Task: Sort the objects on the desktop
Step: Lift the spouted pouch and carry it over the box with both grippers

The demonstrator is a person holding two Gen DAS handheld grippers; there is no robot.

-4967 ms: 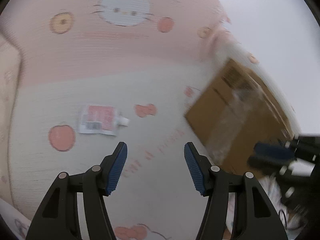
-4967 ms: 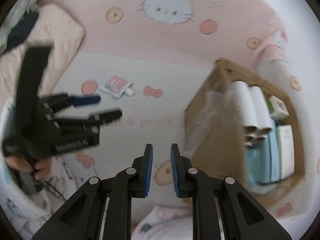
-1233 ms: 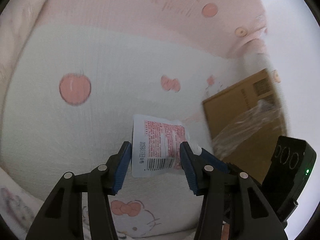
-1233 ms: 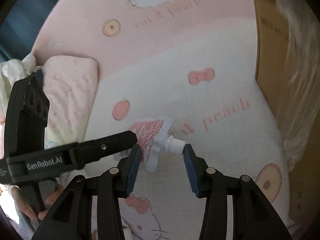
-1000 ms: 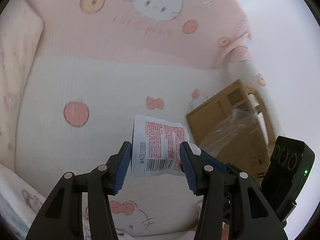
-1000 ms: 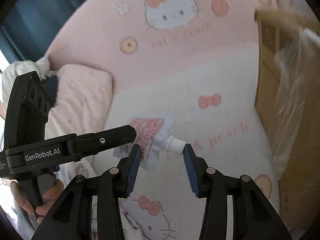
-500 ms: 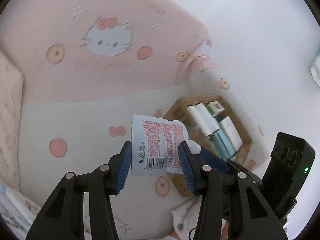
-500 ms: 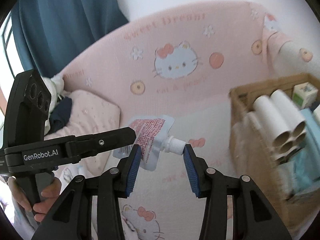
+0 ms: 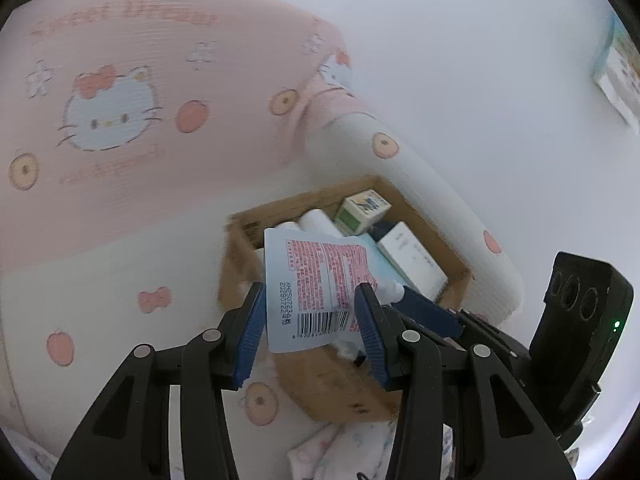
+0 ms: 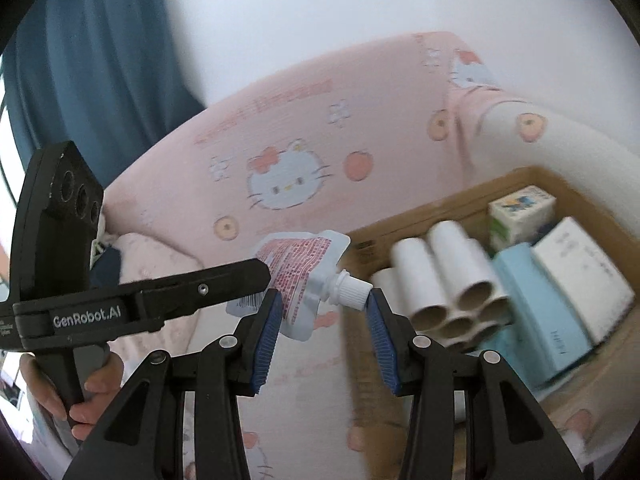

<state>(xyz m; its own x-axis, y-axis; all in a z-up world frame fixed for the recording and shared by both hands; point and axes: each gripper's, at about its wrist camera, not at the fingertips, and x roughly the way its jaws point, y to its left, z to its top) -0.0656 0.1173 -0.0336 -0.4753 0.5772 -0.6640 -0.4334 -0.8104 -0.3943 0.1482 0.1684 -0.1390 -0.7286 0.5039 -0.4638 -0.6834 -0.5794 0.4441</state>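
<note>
Both grippers hold the flat white spouted pouch with red print in the air over the open brown cardboard box. The left gripper is pinched on its barcode end, while the right gripper is closed across its lower corner and white screw cap (contact at the pads is hard to confirm). The pouch hides part of the white paper-tube bundle in the left view, and the box's contents are blurred.

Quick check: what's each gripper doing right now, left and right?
Left gripper: shut on the spouted pouch, gripping its body.
Right gripper: shut on the same pouch at its white cap.
</note>
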